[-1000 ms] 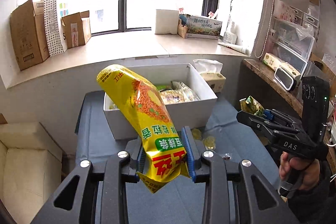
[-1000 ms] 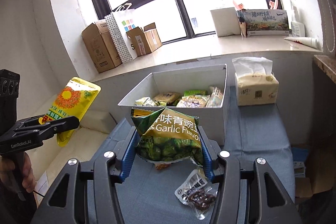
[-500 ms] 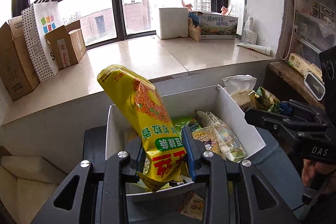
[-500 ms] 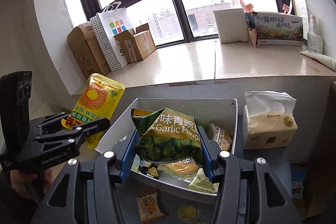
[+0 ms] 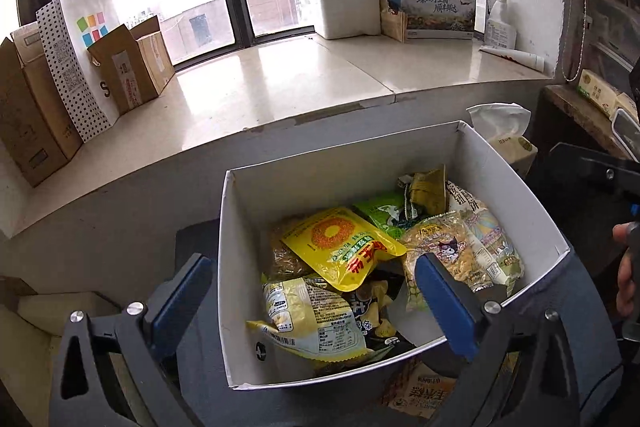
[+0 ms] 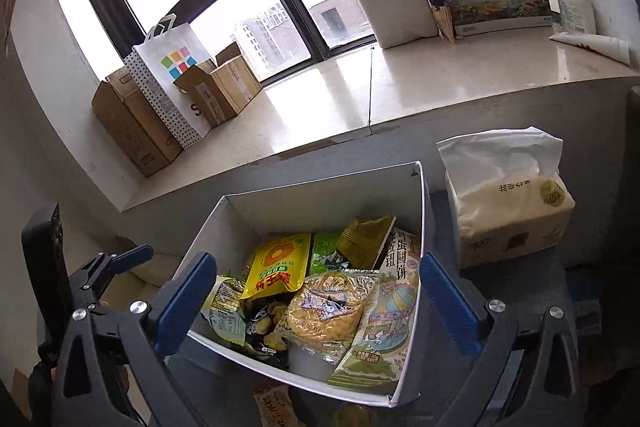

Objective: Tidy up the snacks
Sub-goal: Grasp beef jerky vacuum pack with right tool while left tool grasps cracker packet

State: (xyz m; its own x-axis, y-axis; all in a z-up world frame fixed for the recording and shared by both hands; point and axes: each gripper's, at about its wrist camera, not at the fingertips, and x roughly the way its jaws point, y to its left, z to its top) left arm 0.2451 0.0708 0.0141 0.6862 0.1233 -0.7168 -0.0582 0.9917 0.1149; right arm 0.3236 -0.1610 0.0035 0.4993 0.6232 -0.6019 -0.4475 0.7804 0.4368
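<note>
Both snack bags in box

Readable stuff, mostly Chinese. Long printed box on the windowsill says 臻品野生菌 顺丰鲜达, clear in both views. White dotted shopping bag has a big "S" low on the front plus QR codes on its side, too small to scan obv. Tall biscuit pack in the white box reads 鸡蛋圆饼 w/ "130g" near the bottom. Tissue pack has upside-down chars, can't make them out. Rest of the snack print is too small or blurry tbh.
</note>
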